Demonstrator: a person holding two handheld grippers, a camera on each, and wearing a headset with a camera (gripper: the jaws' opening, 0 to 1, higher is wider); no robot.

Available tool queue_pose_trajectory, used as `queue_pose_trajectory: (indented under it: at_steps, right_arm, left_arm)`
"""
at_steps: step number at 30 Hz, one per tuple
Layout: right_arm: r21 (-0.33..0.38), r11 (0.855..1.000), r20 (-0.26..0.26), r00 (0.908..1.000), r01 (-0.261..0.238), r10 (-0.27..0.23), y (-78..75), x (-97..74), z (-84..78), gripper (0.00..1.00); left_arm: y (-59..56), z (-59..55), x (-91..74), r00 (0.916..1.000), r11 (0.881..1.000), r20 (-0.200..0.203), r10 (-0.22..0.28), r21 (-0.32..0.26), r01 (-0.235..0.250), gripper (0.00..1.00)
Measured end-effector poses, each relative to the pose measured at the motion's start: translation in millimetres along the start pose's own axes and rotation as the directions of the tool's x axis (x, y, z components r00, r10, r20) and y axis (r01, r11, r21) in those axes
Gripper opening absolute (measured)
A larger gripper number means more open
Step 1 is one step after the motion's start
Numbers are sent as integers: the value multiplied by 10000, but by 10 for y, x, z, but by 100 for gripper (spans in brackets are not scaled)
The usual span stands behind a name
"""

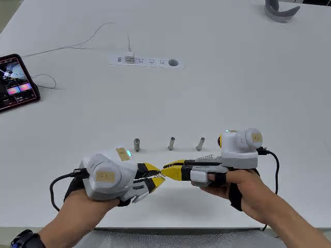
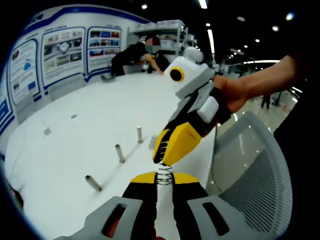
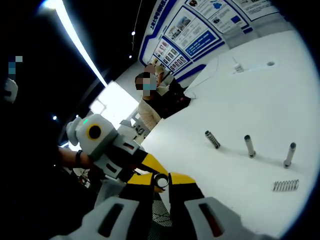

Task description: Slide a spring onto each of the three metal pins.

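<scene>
- Your left gripper [image 1: 153, 179] and right gripper [image 1: 168, 172] meet tip to tip, both clamped on one spring [image 2: 164, 176].
- Three pins [image 1: 171, 143] stand just beyond them.
- Loose spring [image 1: 205, 156] lies beside your right gripper.

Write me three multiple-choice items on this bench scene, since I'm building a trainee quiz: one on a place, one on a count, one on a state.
1. Where does the loose spring lie?
A) hanging from a tool
B) on the table near the pins
C) on top of a pin

2. How many pins already wear a spring?
A) none
B) one
C) three

3. What state is the other spring in?
A) lying free
B) seated on a pin
C) pinched between the left tool and right tool

Key:
1 B, it rests on the white surface beside the pins.
2 B, the leftmost pin in the head view is coiled and two are bare.
3 C, both tools' tips close on it.
</scene>
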State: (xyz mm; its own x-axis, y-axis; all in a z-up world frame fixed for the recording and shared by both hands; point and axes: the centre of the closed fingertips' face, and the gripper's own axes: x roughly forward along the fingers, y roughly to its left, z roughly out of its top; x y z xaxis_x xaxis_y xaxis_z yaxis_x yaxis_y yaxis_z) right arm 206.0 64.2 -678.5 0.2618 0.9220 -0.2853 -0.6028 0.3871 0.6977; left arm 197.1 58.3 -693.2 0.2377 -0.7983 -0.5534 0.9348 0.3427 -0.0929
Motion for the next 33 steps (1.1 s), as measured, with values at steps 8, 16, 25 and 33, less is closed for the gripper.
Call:
queue_pose_trajectory:
  at_steps: [8,16,25,33]
  right_arm:
    - [-151,9999,-166,9998,81,-83,-8,-26,-23,12]
    - [-537,9985,-658,9978,73,-108,6,-61,-46,12]
    - [-1955,9807,-1988,9794,-35,-362,38,-106,-5,12]
    - [-3744,9262,-3533,9303,-439,-987,57,-184,76,12]
  left_arm:
    - [-29,-1,32,9998,9998,-59,-178,26,178,11]
    - [-48,20,39,9993,9991,-71,-381,203,382,10]
    - [-48,97,62,9967,9961,88,-802,374,798,10]
    - [-49,246,117,9904,9897,305,-1351,525,1334,10]
